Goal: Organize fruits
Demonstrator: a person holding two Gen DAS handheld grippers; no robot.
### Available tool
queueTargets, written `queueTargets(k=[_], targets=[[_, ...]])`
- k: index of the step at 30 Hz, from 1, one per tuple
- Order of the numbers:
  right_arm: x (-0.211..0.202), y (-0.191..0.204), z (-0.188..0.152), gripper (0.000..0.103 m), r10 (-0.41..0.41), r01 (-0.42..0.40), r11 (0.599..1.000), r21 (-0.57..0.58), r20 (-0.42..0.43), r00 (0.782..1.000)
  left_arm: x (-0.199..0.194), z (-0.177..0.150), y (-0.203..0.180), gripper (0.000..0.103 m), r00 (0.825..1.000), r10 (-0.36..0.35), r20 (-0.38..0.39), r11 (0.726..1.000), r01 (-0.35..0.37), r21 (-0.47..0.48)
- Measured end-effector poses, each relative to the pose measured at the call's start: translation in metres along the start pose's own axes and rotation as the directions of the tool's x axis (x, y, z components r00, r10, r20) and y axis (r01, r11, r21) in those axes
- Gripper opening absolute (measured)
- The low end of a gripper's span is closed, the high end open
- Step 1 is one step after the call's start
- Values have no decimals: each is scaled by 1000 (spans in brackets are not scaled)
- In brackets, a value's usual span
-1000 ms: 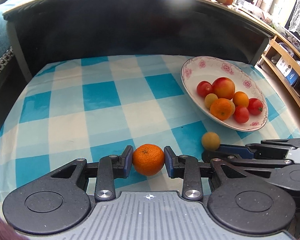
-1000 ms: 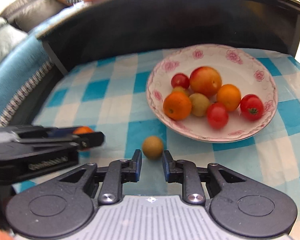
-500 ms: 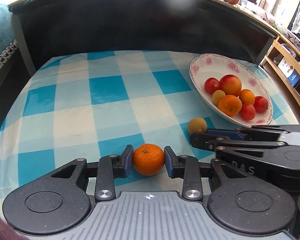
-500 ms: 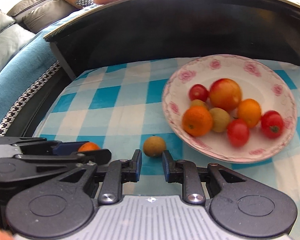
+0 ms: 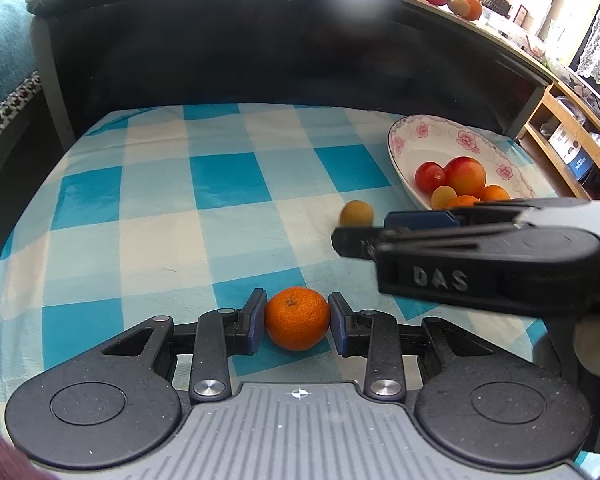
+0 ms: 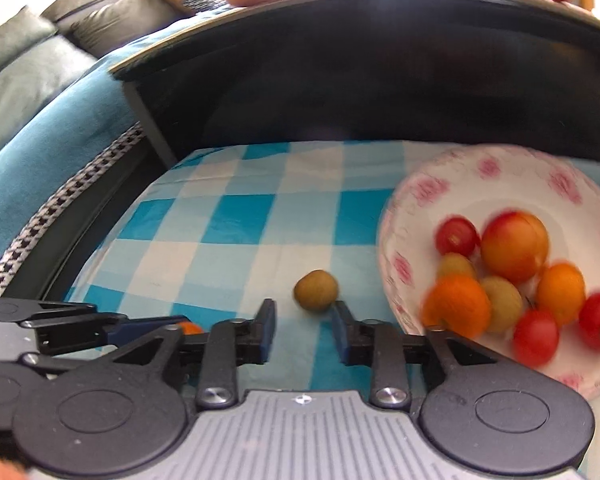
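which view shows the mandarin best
The left wrist view: the mandarin sits whole and sharp between the left gripper's fingers. In the right wrist view only an orange sliver shows behind that gripper.

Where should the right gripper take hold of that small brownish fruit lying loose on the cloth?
Across its widest middle, coming in low and straight ahead. The small brownish fruit is round and sits just beyond the open right gripper, clear of the floral plate.
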State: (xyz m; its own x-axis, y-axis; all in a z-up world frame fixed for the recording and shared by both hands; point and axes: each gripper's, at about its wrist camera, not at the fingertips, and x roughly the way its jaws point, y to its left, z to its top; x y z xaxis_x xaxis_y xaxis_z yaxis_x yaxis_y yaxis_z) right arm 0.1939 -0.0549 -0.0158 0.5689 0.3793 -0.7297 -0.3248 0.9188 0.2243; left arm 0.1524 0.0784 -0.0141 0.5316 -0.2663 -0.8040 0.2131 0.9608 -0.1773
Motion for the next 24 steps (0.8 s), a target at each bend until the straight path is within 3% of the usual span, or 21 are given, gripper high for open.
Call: queueTargets(k=[6,9,11,13,23,24], targets=[[14,2,14,46,-35,36,999,20,-25,999,0,-1,0,42,1000,-4,8,1000,4,6],[25,11,23,46,-50,48,998,-36,-65,997,-1,-2,-1,42,1000,-4,9,1000,4,5],[30,20,27,42,-78,72,993,-91,-70,994,-2,-2,-1,42,1000,-5,10,1000,5,2],[32,21,31,26,-61,53,994,-92,-82,995,-3,-3,-1,42,1000,-6,9,1000,6,1],[30,18,42,25,-22,13,995,-102,-93,995,-1,0,2,42,1000,-10,6,1000,11,-20],[25,16,42,21,-17,8,996,-93,-86,996,-2,0,2,41,1000,-8,5,1000,8,-20]])
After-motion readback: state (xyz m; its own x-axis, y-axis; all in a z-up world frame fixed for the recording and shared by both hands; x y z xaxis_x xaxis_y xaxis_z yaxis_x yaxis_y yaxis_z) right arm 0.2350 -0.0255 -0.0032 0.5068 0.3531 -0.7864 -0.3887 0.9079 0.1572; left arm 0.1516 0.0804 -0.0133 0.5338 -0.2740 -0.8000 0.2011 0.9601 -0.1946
